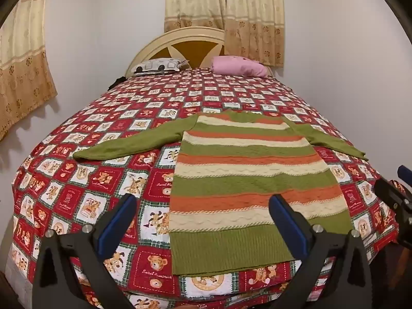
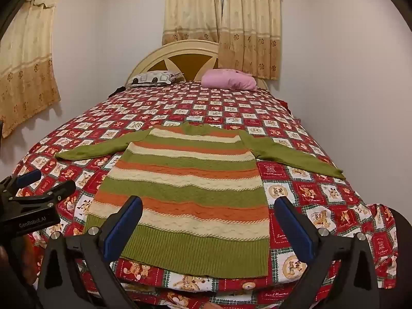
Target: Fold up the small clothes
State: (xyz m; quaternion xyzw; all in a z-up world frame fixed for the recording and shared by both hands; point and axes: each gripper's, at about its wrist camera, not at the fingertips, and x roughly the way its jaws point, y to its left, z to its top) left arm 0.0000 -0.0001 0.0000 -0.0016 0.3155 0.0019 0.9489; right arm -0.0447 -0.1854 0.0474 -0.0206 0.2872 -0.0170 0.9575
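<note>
One striped knit sweater (image 1: 239, 180) lay flat on a bed's red patchwork quilt (image 1: 77, 180), both green sleeves spread, hem toward the foot. Two pillows sat by the headboard: one pink (image 1: 238, 67), one patterned (image 1: 157, 66). Two grippers hovered above the hem, tilted downward: the left gripper (image 1: 203, 221) and the right gripper (image 2: 208, 221), both spread wide, gripping nothing.

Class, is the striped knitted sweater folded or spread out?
Spread out: the green, orange and cream striped knitted sweater lies flat, both sleeves extended sideways.
</note>
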